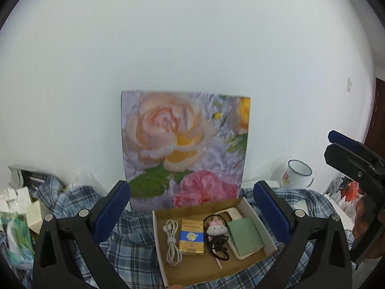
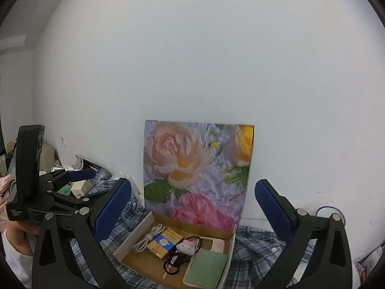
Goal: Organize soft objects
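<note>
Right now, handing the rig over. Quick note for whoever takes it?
Left gripper open, holding nothing; right gripper likewise.
Both hover above the open cardboard box on the plaid cloth.
In the box: white cable, yellow pack, plush bunny hair tie, green cloth on a phone case.
Nothing gripped yet; any sorting remains.

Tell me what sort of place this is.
Most likely a lived-in room at home, perhaps a bedroom. A crumpled plaid cloth covers the surface, an open cardboard box of small personal items sits on it, and an enamel mug stands by the plain white wall.
</note>
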A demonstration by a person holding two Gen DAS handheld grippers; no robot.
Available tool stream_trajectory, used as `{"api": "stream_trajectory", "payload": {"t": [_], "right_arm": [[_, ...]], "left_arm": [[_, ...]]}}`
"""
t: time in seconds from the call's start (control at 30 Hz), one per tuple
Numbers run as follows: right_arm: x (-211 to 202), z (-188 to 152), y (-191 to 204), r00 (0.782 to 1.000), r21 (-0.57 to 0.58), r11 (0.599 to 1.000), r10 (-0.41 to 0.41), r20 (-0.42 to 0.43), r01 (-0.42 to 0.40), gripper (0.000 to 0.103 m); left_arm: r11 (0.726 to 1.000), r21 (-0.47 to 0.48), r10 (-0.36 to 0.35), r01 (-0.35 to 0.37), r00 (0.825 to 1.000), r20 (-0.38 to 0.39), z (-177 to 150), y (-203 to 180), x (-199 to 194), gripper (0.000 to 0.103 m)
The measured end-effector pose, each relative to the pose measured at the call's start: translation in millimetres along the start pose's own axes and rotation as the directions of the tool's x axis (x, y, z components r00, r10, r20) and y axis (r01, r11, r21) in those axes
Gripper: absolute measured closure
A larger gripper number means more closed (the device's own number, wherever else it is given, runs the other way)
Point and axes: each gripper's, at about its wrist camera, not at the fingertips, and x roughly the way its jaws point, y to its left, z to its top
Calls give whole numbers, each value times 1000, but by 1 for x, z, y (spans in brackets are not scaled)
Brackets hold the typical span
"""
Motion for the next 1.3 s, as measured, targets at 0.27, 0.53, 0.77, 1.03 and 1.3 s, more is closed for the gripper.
{"api": "stream_trajectory", "payload": {"t": [0.27, 0.53, 0.77, 1.03, 1.3], "right_arm": [[-43, 18, 5, 998, -28, 1000, -2, 59, 4, 1], [-72, 15, 4, 997, -51, 998, -27, 74, 31, 1], [-93, 1, 2, 997, -45, 998, -35, 62, 37, 1], [-122, -26, 2, 992, -10, 997, -79, 98, 81, 1], [-125, -59, 0, 997, -12, 998, -58, 54, 59, 1]], "left_arm": [[999, 40, -24, 21, 998, 55, 16, -17, -30, 0], [995, 80, -58, 54, 997, 54, 10, -36, -58, 0], [990, 116, -85, 78, 995, 58, 0, -57, -82, 0], [982, 138, -137, 132, 990, 23, -25, -76, -91, 0], [976, 145, -154, 165, 985, -83, -65, -91, -69, 0]]}}
